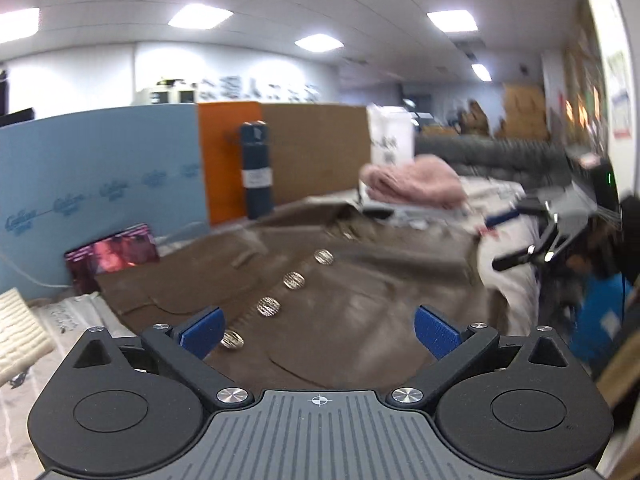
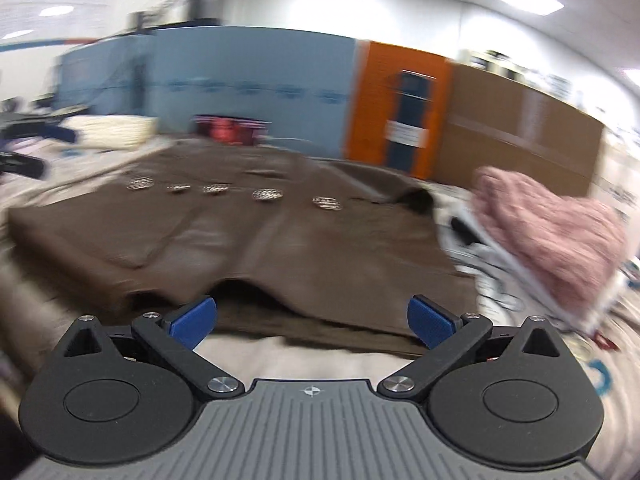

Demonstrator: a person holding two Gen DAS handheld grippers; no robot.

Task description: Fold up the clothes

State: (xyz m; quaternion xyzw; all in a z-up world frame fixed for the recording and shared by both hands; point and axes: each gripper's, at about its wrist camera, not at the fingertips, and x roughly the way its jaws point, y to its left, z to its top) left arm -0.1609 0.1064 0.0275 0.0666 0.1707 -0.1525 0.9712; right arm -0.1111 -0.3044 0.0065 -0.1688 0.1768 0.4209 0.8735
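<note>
A brown jacket point(image 1: 320, 300) with a row of silver buttons point(image 1: 294, 280) lies spread on the table. In the right wrist view the jacket point(image 2: 256, 240) lies ahead with its buttons point(image 2: 266, 194) in a line. My left gripper point(image 1: 318, 330) is open and empty, just above the jacket's lower front. My right gripper point(image 2: 312, 320) is open and empty, at the jacket's near edge, where the cloth lifts a little. The right gripper also shows in the left wrist view point(image 1: 536, 254), off the jacket's right side.
A folded pink knit point(image 1: 416, 182) lies on a white patterned garment point(image 1: 508, 260) to the right; the pink knit also shows in the right wrist view point(image 2: 552, 240). A dark blue bottle point(image 1: 256, 168), blue, orange and cardboard panels point(image 1: 316, 152) stand behind. A cream knit point(image 1: 20, 332) lies left.
</note>
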